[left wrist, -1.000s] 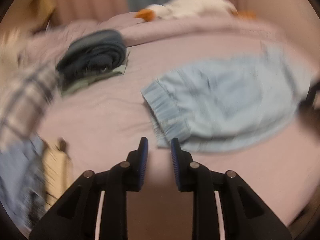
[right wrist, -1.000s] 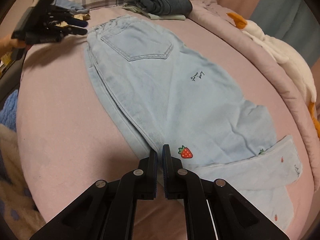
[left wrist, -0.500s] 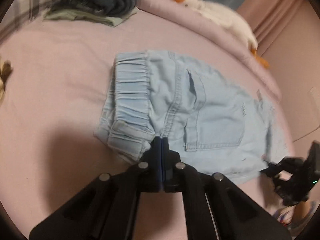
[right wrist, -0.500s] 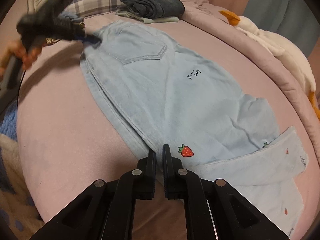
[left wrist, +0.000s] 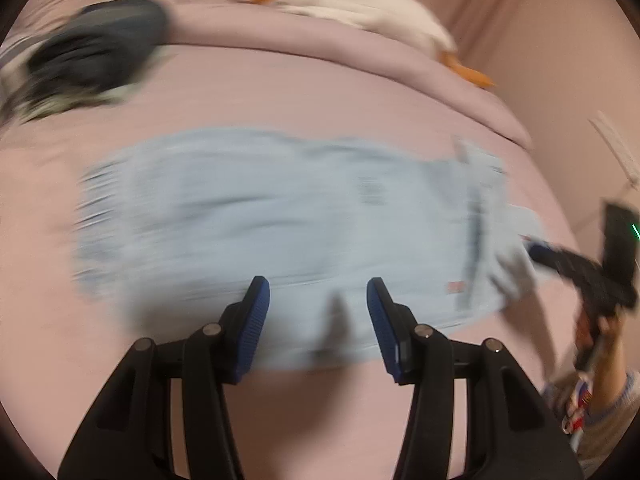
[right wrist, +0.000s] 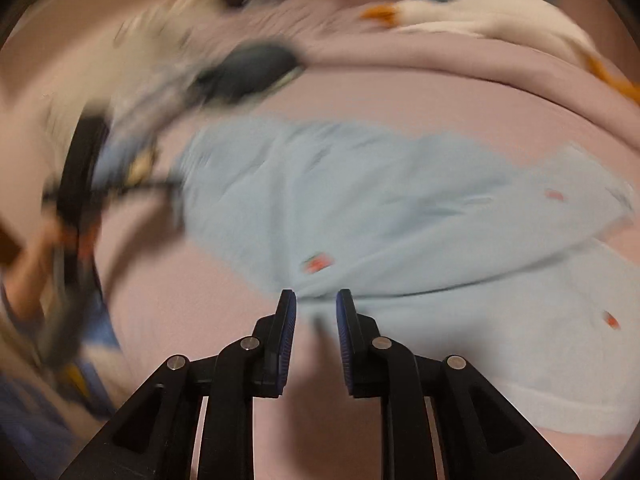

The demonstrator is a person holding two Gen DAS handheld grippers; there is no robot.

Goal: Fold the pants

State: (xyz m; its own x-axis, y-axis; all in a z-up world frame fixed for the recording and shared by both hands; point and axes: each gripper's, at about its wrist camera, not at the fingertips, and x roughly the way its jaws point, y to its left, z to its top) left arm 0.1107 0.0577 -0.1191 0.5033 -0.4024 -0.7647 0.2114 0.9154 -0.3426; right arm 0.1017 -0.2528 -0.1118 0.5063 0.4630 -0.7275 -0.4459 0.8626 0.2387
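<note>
Both grippers [left wrist: 318, 312] [right wrist: 316, 320] gape over pale pants [left wrist: 280, 216].

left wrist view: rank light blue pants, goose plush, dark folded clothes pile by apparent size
1. light blue pants, by far the largest.
2 and 3. goose plush and dark folded clothes pile look alike; blur and distance make ranking them unsure.

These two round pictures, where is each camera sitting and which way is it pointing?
Left wrist view: sits on the left claw, looking forward along its open fingers over the light blue pants on the pink bed; the right claw and the person's hand appear at the right edge.
Right wrist view: sits on the right claw, fingers apart, facing the pants' near edge; the left claw appears blurred at the left.
Both share the pants, the dark folded clothes and the plush goose.
</note>
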